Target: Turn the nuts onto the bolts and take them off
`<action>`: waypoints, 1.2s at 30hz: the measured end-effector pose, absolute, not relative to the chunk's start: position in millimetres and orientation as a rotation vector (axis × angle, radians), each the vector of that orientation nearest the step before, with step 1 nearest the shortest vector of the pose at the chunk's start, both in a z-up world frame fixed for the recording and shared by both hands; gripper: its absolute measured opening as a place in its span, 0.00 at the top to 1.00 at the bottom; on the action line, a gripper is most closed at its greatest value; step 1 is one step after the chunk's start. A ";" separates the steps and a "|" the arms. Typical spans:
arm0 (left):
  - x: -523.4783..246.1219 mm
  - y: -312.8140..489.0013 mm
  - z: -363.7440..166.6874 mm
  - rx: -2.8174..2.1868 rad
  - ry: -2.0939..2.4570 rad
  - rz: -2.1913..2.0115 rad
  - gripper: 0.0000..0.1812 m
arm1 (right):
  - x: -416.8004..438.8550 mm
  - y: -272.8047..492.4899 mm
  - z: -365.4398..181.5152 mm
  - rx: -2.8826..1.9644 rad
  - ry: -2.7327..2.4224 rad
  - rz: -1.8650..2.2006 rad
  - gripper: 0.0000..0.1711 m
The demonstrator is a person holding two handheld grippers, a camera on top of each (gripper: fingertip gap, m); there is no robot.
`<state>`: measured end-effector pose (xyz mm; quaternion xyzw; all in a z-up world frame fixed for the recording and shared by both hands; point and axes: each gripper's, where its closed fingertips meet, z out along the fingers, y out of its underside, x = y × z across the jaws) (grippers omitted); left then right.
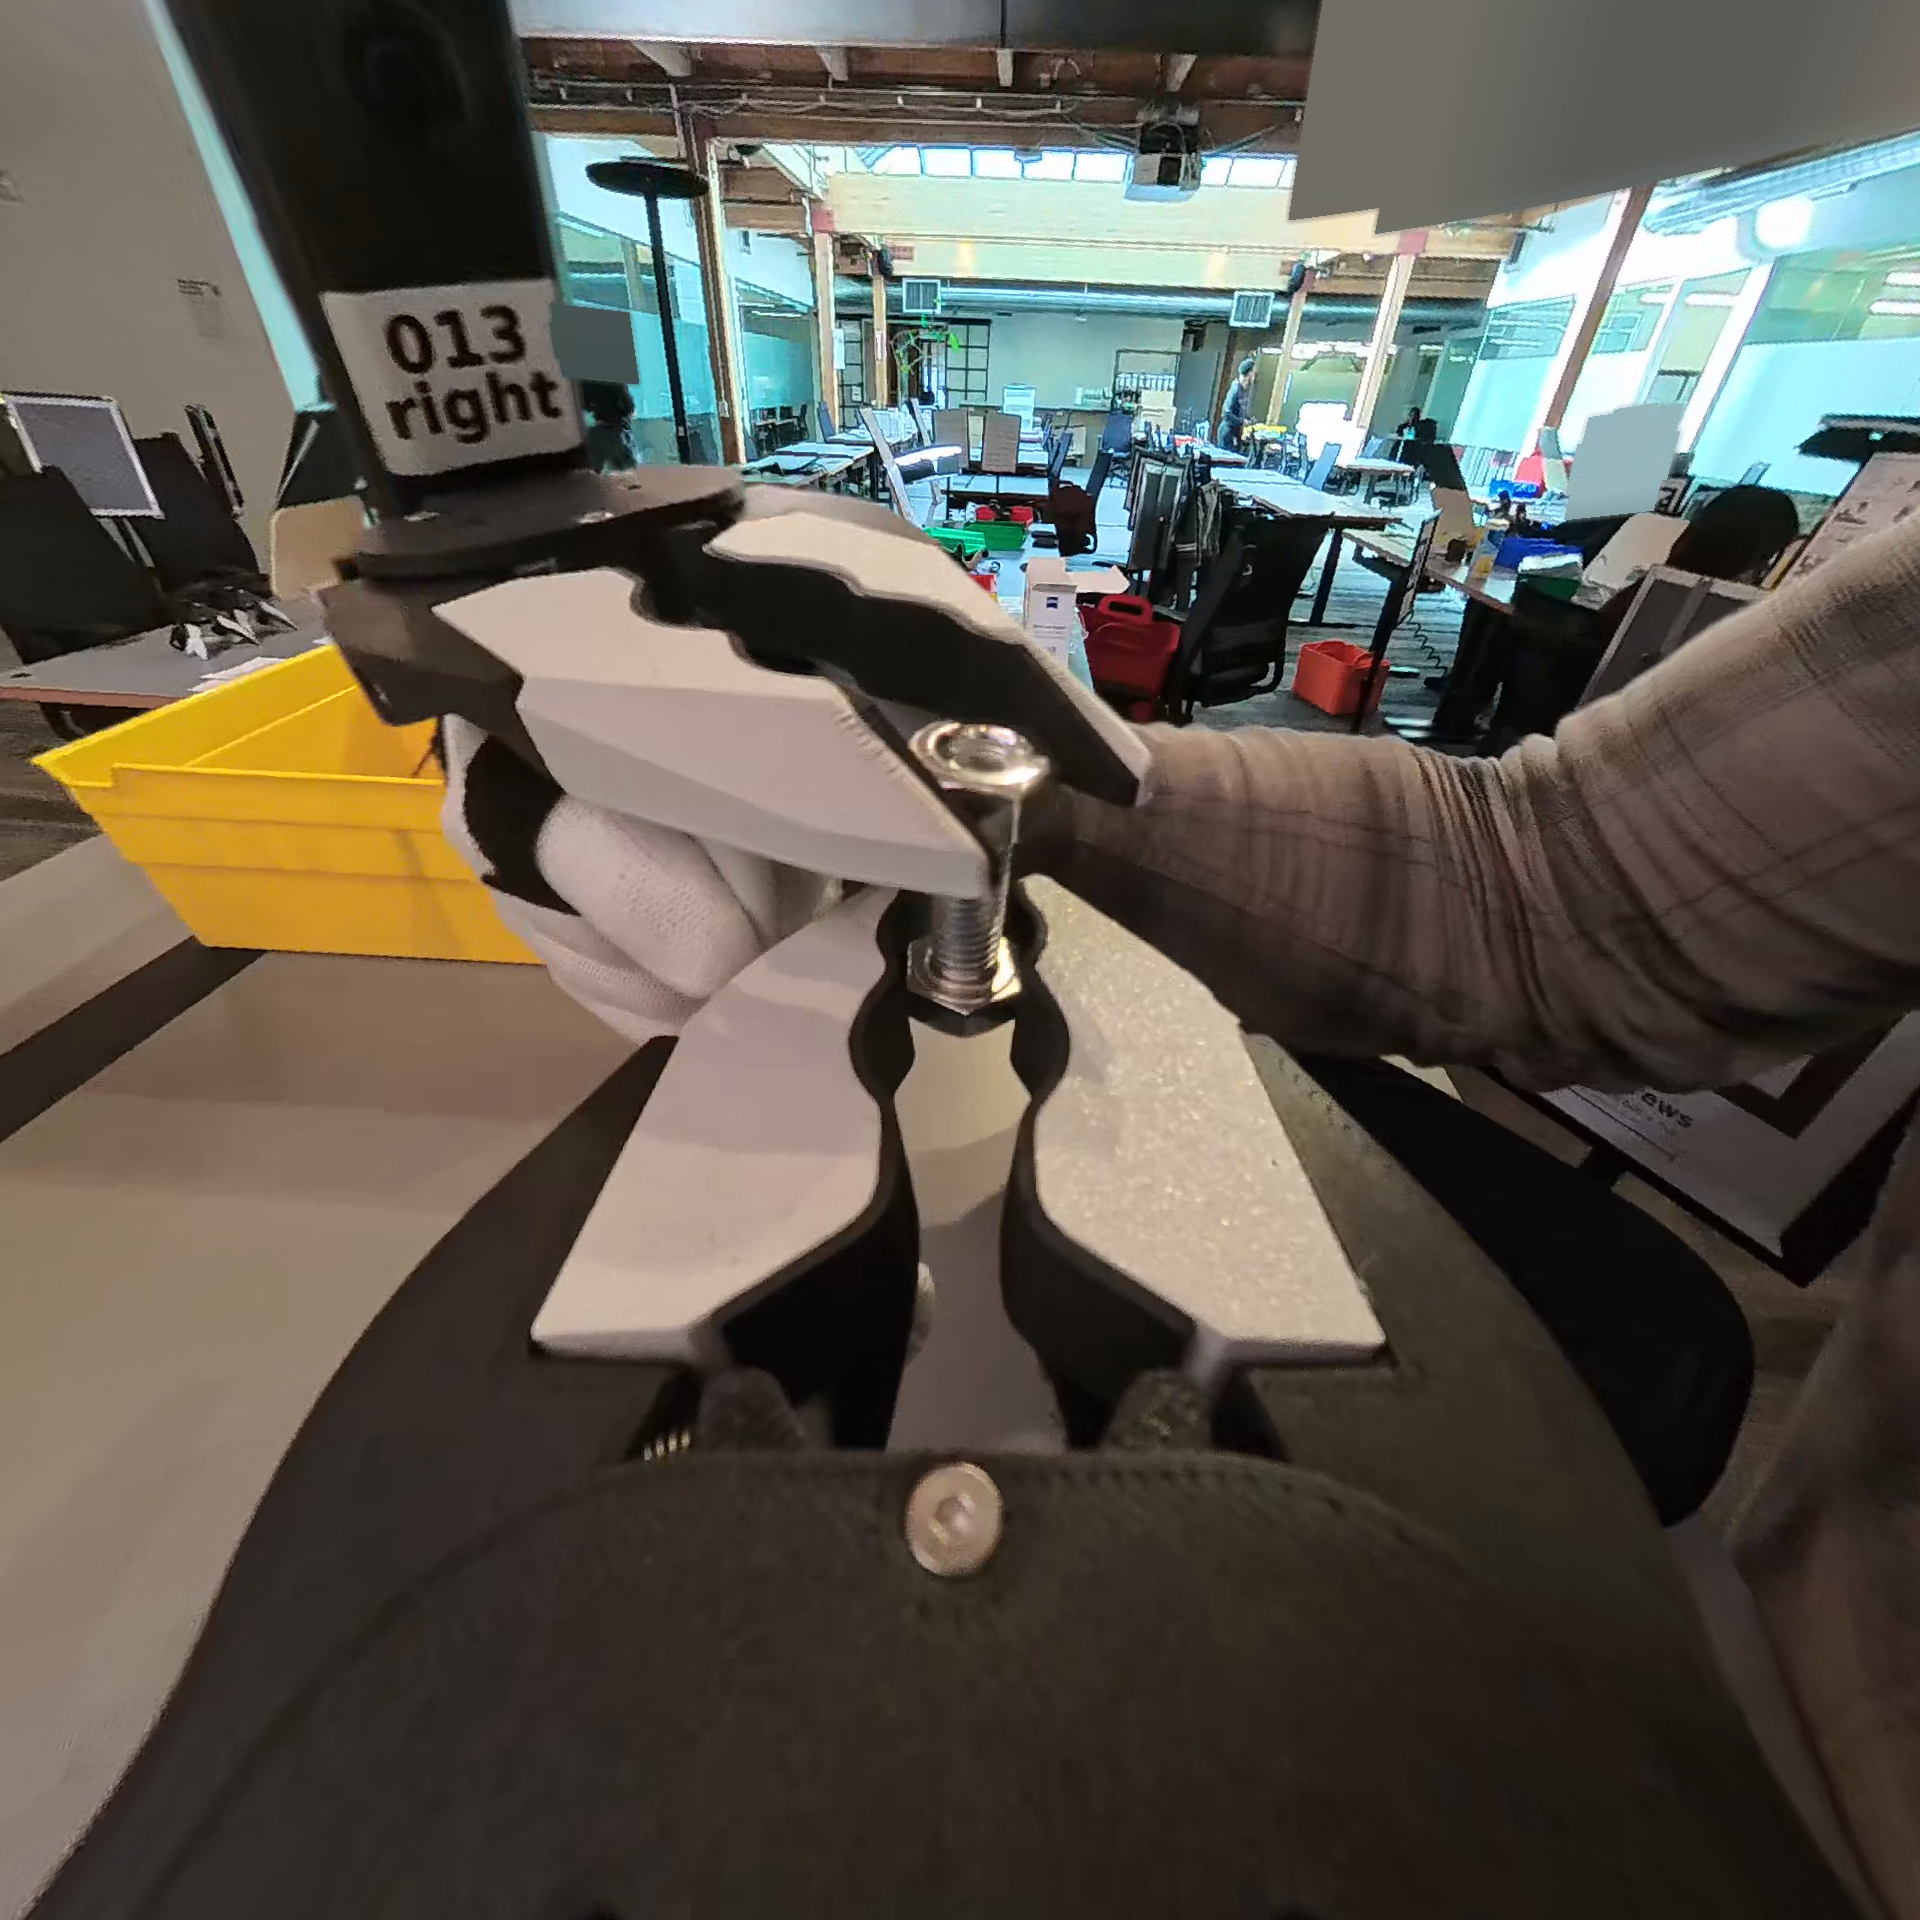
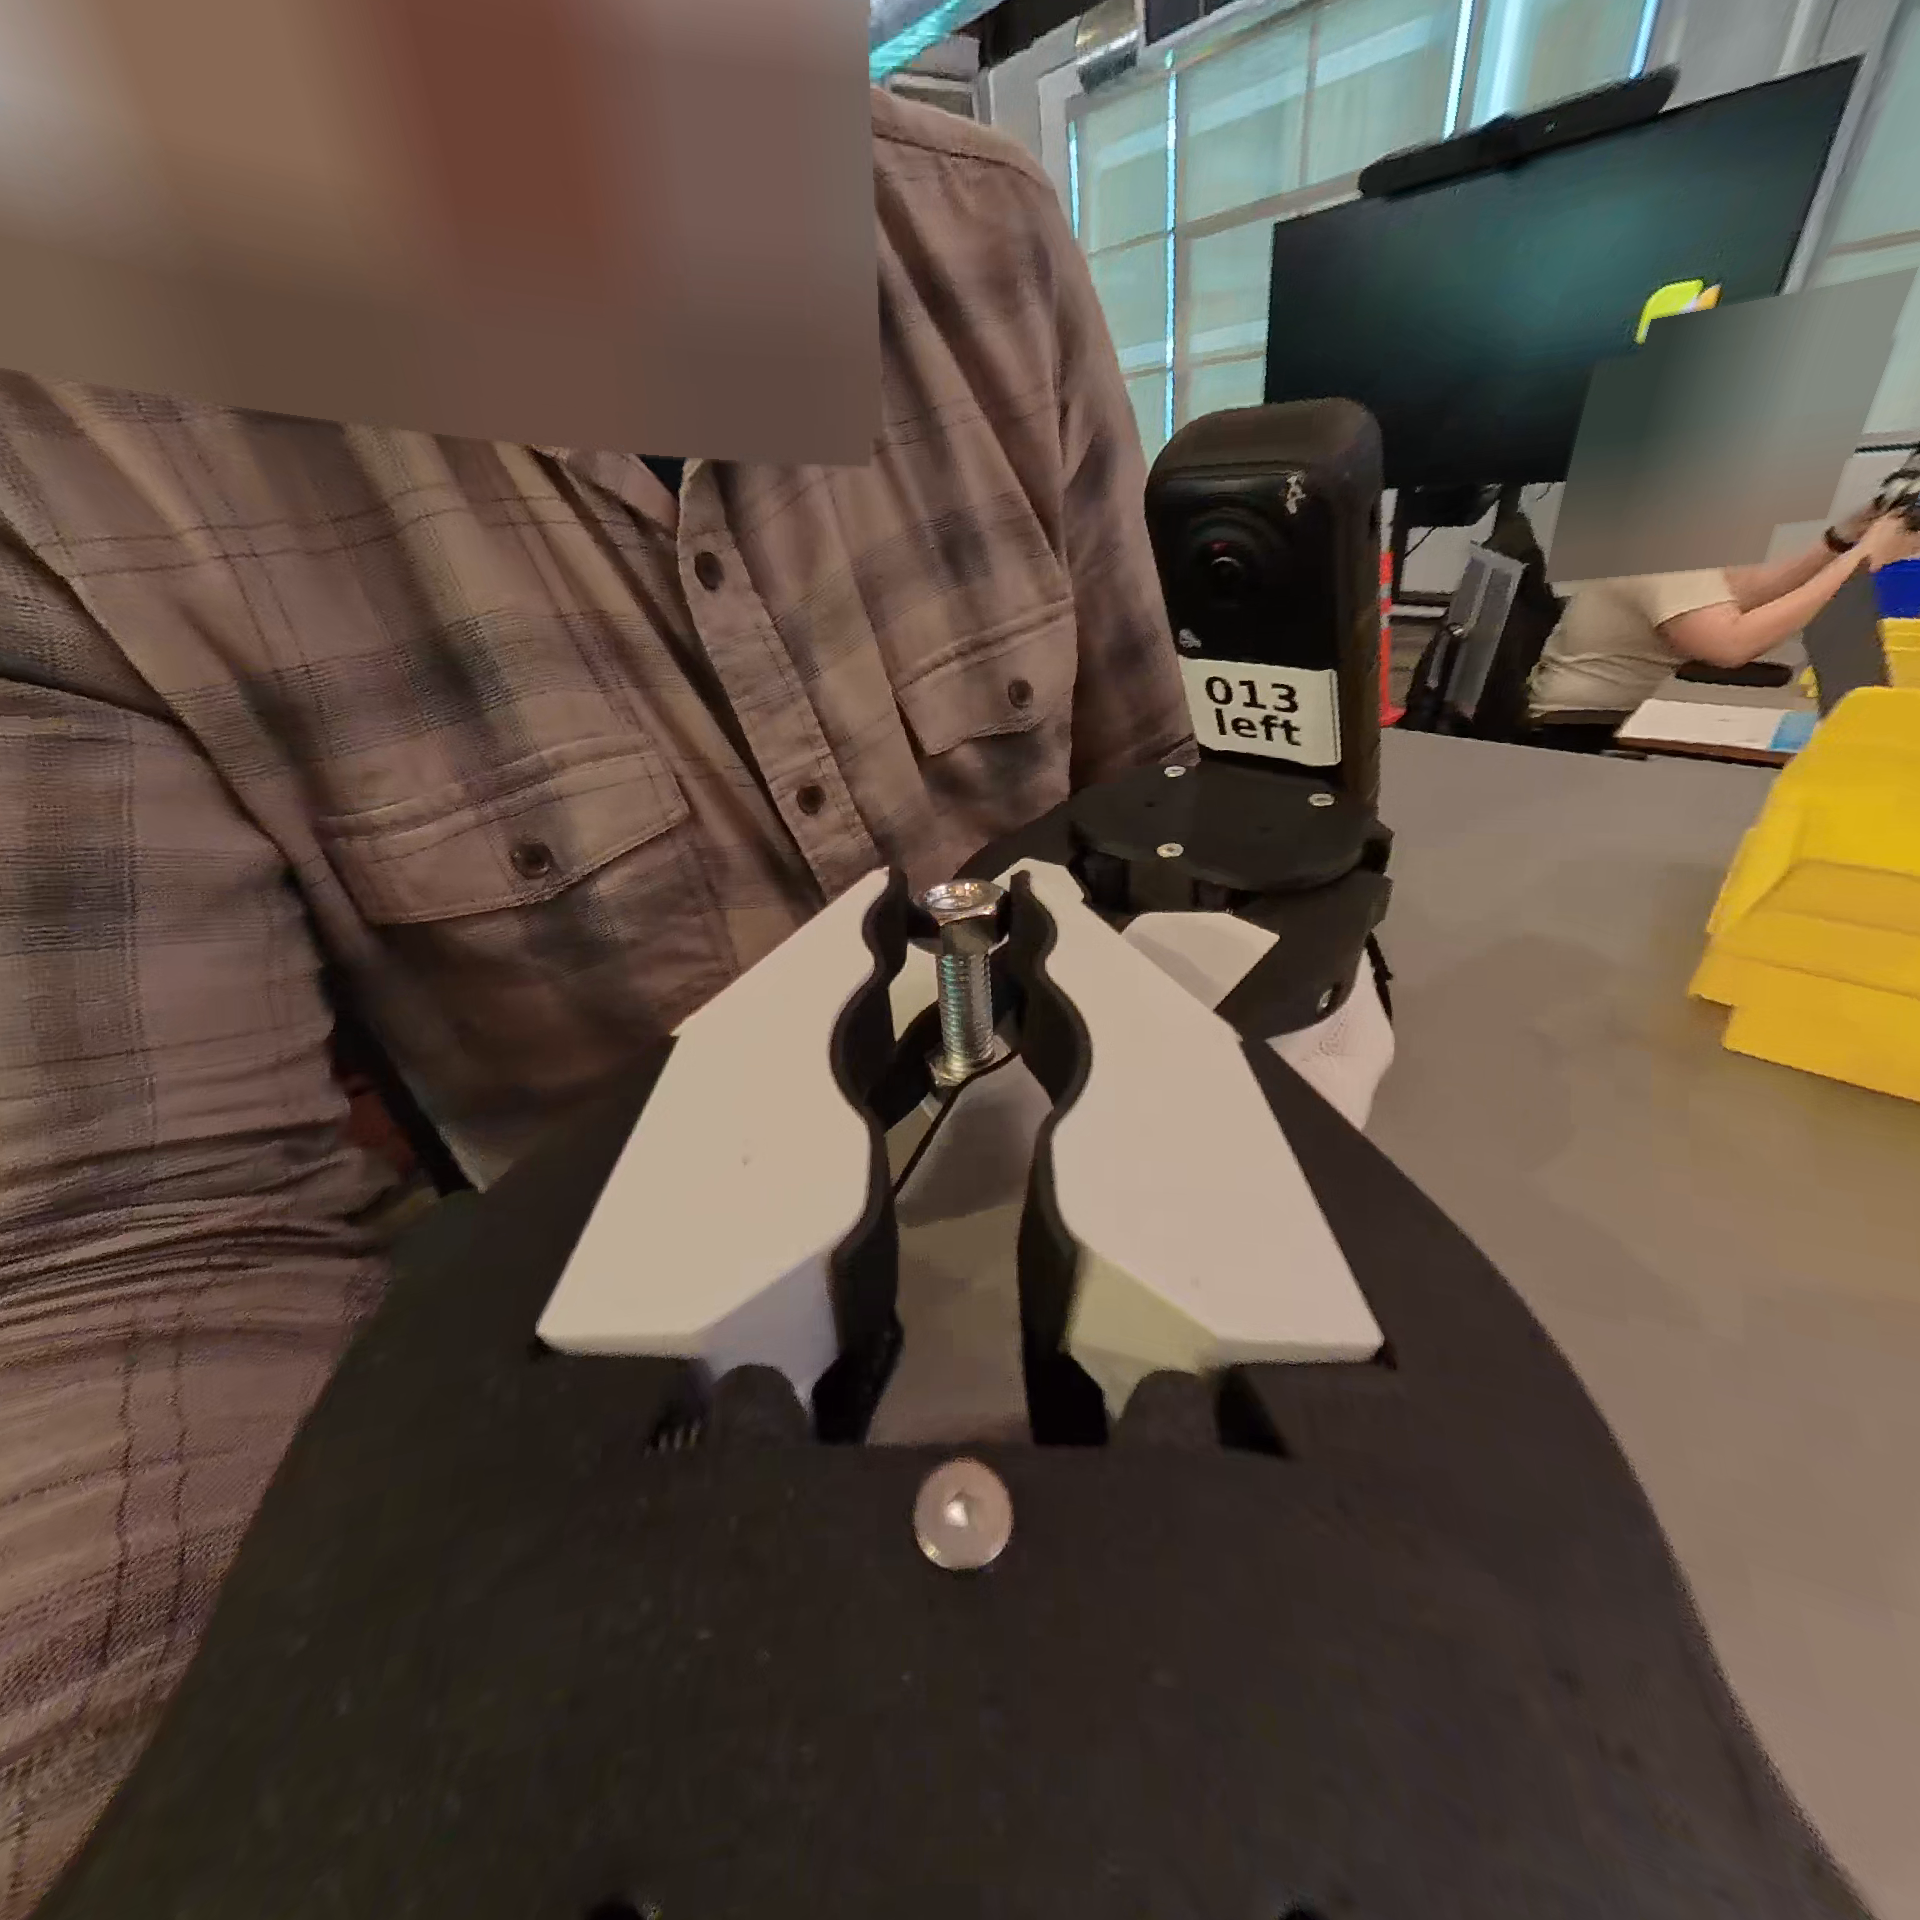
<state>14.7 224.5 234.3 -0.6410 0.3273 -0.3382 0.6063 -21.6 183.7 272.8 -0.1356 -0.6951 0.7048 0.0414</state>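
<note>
A silver bolt [image 1: 982, 831] stands upright, head up, with a silver nut [image 1: 961, 985] threaded on near its lower end. My left gripper [image 1: 961, 992] is shut on the nut from below. My right gripper [image 1: 1013, 821], held by a white-gloved hand [image 1: 644, 935], comes in from the upper left and is shut on the bolt just under its head. In the right wrist view my right gripper [image 2: 961, 920] clamps the bolt [image 2: 964, 992] at its head. The nut [image 2: 961, 1062] sits lower, in the left gripper's jaws beneath.
Stacked yellow bins [image 1: 281, 831] stand on the grey table [image 1: 208, 1195] to the left; they show at the right in the right wrist view [image 2: 1829, 935]. The person's plaid sleeve [image 1: 1455, 883] crosses from the right. Their torso [image 2: 416, 779] is close behind the bolt. Tip to tip, the grippers are about 6 cm apart.
</note>
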 end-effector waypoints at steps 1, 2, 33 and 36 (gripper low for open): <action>11.7 226.9 235.0 -1.487 0.737 -0.785 0.92 | -25.4 186.2 273.7 -0.438 -2.091 2.144 0.90; 7.5 230.2 234.8 -1.496 0.719 -0.779 0.92 | -30.2 189.7 274.5 -0.474 -2.044 2.110 0.90; -14.8 250.3 229.7 -1.556 0.643 -0.599 0.92 | -61.7 231.0 274.0 -1.203 -1.108 1.149 0.90; -13.0 247.9 230.2 -1.545 0.660 -0.619 0.92 | -60.5 226.8 274.4 -1.164 -1.173 1.244 0.90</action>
